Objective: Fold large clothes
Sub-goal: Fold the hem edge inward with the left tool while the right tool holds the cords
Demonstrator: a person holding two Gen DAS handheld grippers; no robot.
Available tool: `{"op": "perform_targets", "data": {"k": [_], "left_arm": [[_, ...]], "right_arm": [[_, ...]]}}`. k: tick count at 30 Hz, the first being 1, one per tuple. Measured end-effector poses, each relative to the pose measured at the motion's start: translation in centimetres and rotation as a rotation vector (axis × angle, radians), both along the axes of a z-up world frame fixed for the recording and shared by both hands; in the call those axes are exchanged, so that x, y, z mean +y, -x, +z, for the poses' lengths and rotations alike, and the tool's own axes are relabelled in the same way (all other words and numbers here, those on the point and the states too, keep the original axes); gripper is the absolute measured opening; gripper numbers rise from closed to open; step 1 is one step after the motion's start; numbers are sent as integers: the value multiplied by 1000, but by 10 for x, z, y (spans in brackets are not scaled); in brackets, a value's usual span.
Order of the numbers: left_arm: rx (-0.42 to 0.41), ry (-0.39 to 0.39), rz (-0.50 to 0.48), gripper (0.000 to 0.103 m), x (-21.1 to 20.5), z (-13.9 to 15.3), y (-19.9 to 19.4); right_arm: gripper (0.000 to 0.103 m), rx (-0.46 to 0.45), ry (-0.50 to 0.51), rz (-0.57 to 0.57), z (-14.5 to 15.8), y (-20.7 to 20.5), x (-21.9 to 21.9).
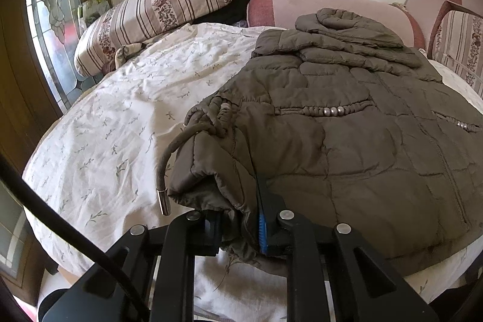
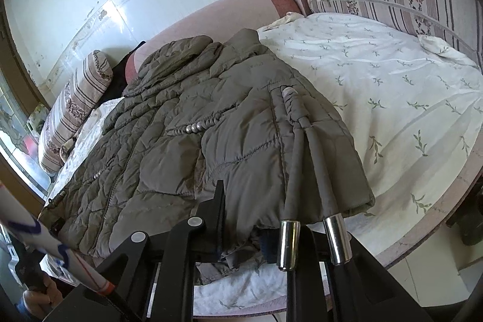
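Observation:
An olive-brown quilted jacket lies flat on the bed, front up, hood toward the wall. In the left wrist view my left gripper is shut on the jacket's near left hem corner, with fabric bunched against the blue pad. A drawcord with a metal tip hangs beside it. In the right wrist view the same jacket fills the middle. My right gripper pinches the near right hem, its right finger mostly hidden under fabric. Two metal-tipped drawcords dangle over it.
The bed wears a white sheet with small leaf prints. A striped bolster and pink cushions line the wall, with a dark garment between them. A glass door stands at left. A sleeve shows at lower left.

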State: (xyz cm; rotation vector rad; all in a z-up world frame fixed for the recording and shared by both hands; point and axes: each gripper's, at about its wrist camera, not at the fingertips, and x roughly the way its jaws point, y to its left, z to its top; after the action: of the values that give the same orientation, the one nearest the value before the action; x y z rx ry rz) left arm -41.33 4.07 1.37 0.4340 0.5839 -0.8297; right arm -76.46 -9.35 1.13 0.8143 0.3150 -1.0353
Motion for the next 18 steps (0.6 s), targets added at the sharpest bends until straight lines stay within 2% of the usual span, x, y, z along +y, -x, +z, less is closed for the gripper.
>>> {"op": "perform_targets", "data": {"k": [18], "left_arm": [[-2,18,-7,16,15,18,10]], "right_arm": [[17,-45,10,13,20,24,9]]}}
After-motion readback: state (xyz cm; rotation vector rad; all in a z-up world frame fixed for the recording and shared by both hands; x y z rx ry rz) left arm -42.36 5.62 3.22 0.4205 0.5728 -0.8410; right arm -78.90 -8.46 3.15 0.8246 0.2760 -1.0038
